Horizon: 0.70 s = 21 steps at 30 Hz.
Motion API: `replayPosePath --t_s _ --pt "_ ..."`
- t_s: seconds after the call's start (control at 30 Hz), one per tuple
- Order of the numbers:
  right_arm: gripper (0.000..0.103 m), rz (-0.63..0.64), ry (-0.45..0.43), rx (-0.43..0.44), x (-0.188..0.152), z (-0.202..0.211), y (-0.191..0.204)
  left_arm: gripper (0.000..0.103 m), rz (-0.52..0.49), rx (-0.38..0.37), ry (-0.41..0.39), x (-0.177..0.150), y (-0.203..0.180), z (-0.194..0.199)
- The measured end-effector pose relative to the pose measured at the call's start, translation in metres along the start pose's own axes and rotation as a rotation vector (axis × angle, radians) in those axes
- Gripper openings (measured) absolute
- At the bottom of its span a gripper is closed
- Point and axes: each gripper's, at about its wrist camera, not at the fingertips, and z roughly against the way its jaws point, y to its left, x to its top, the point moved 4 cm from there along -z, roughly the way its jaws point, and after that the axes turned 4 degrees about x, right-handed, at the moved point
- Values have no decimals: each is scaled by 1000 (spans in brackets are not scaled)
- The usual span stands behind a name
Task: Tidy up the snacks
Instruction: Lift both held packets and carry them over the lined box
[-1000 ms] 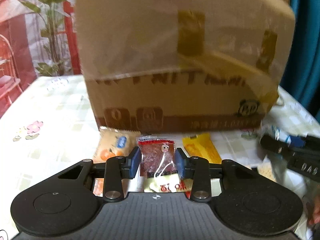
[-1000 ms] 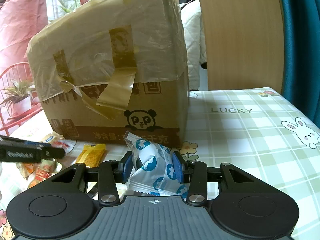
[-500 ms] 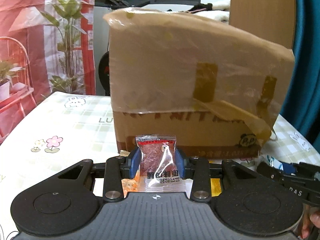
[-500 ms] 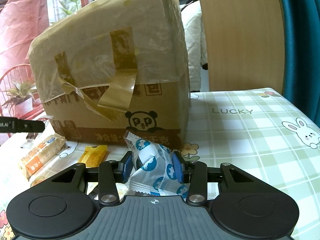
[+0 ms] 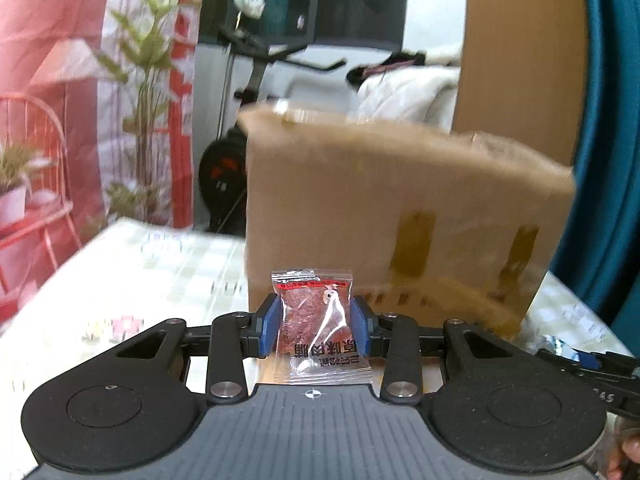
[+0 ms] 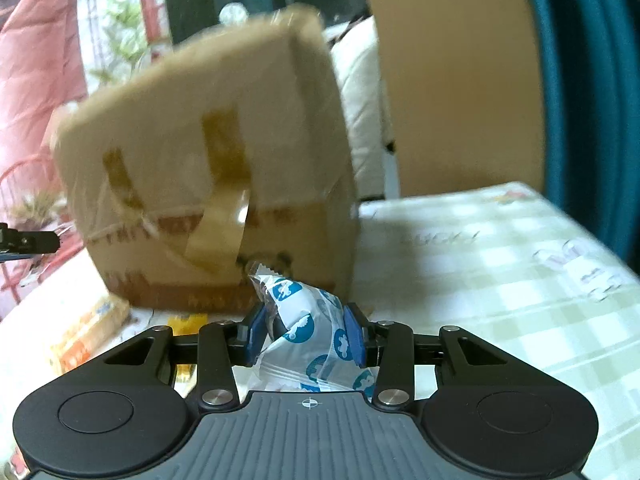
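Observation:
My left gripper [image 5: 315, 326] is shut on a clear packet of red dried meat [image 5: 316, 320], held upright in front of a taped cardboard box [image 5: 400, 216]. In the right wrist view my right gripper [image 6: 306, 334] is shut on a white packet with blue prints [image 6: 310, 328], just before the same cardboard box [image 6: 208, 184]. The box's top is not visible from either view. The right gripper's black body [image 5: 592, 372] shows at the right edge of the left wrist view, and the left gripper's tip [image 6: 28, 242] at the left edge of the right wrist view.
An orange cracker pack [image 6: 92, 328] and a small yellow packet [image 6: 186, 326] lie on the checked tablecloth [image 6: 480, 288] by the box's base. Behind the table stand a wooden panel [image 5: 520, 60], a teal curtain, an exercise bike and potted plants.
The left gripper has risen with the meat packet, so the box now sits lower in its view and the table snacks have dropped out of sight. The right gripper rose slightly with its packet.

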Motion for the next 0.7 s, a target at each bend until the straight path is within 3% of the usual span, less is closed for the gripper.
replayPosePath --t_s 0.27,0.43,0.57,0.7 --pt "38 61 -211 10 81 48 11 40 3 -76 -121 52 -10 16" --pt "38 119 -316 54 141 52 30 40 -20 -124 -172 95 -25 11" --pt "38 158 -320 97 182 29 45 40 -20 -143 -159 126 -37 -10" --pt "38 205 -251 73 201 -10 58 40 -35 -120 -113 145 -48 -44"
